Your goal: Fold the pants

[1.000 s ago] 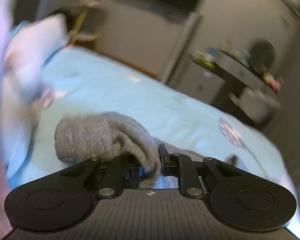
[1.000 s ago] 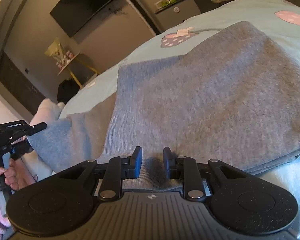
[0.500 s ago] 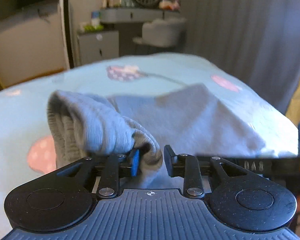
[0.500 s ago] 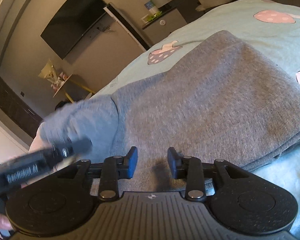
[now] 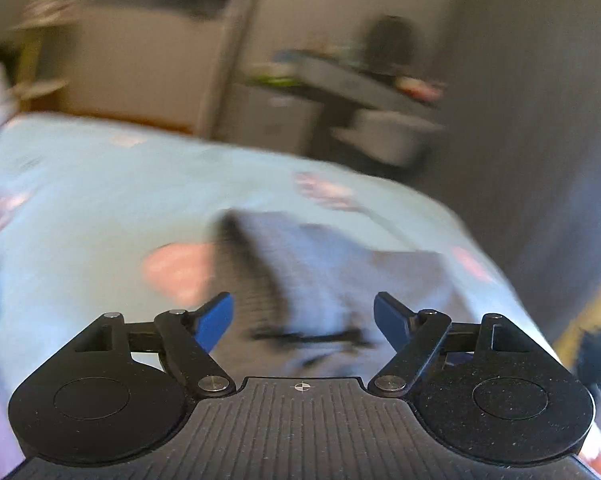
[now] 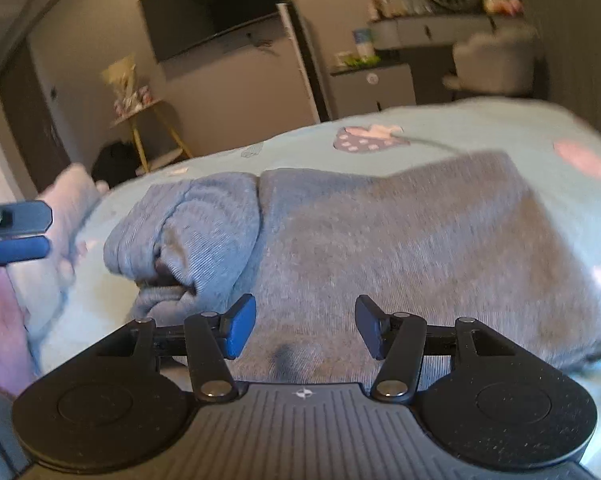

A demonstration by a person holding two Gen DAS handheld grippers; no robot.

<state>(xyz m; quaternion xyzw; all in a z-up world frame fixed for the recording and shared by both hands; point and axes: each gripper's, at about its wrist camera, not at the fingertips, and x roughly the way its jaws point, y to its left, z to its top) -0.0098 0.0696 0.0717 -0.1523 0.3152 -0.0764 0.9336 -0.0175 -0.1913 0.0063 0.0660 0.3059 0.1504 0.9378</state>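
The folded grey knit pants (image 6: 400,248) lie on the pale blue patterned bedspread (image 6: 480,124); a bunched leg end rests at their left edge. The left gripper (image 5: 303,316) and right gripper (image 6: 305,326) have just been opening; both gape, released, above the cloth, gripping nothing.

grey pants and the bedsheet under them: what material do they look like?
Grey pants: soft knit, probably cotton-blend jersey; fine ribbed lines show on the bunched end, and the finish is matte and heathered. Bedsheet: thin, smooth woven fabric, likely cotton or polyester, light blue with printed strawberry shapes, no sheen. Fibre content can't be confirmed.
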